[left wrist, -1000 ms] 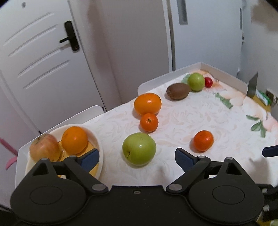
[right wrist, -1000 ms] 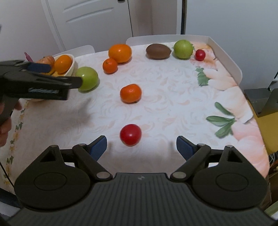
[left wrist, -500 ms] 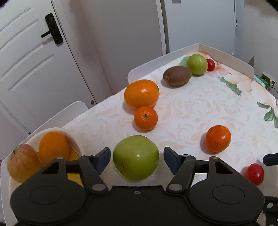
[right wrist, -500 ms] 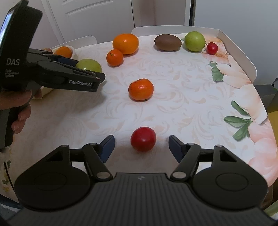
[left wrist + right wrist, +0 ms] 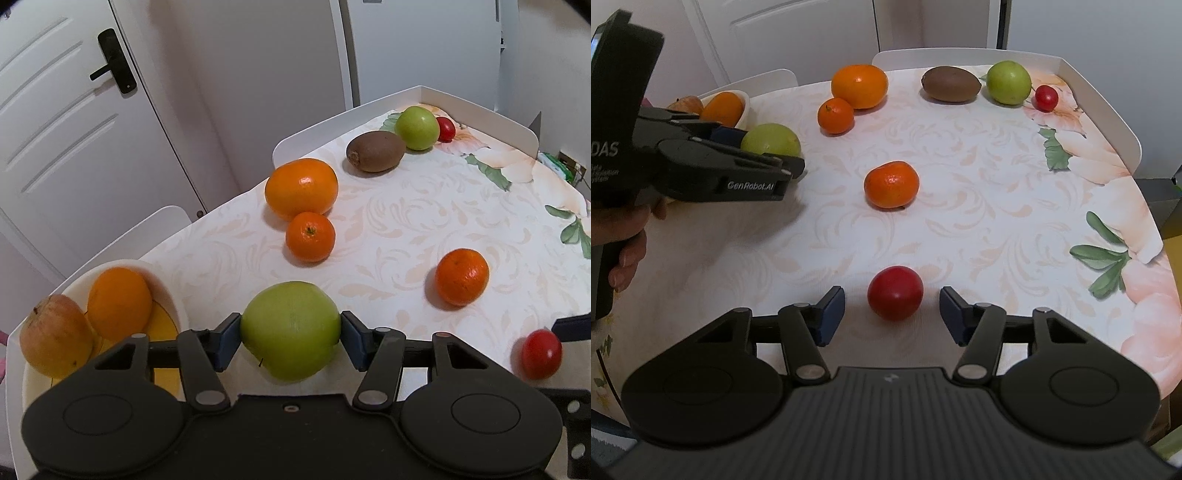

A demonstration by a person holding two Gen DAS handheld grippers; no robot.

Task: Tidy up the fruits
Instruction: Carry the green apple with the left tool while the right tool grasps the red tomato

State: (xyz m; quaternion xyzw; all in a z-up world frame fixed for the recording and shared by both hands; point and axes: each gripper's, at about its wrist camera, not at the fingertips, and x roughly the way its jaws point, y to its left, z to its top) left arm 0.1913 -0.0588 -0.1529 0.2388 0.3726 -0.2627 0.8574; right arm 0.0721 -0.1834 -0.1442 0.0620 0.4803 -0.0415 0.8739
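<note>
My left gripper (image 5: 290, 334) is shut on a green apple (image 5: 290, 328), both blue pads touching its sides; the apple also shows in the right wrist view (image 5: 772, 139). To its left stands a white bowl (image 5: 168, 295) holding an orange (image 5: 119, 302) and a reddish apple (image 5: 55, 339). My right gripper (image 5: 892, 314) is open, its pads on either side of a red tomato (image 5: 895, 292) without touching it. Two mandarins (image 5: 891, 184) (image 5: 835, 115), a large orange (image 5: 859, 85), a kiwi (image 5: 951, 83), a second green apple (image 5: 1009, 82) and a small tomato (image 5: 1046, 98) lie on the table.
The table wears a floral cloth (image 5: 997, 184) and has white chair backs (image 5: 1108, 110) along its far and right edges. A white door (image 5: 66, 129) stands behind the table.
My left gripper moved forward around the green apple and closed on it. My right gripper moved closer to the red tomato and narrowed its opening.
</note>
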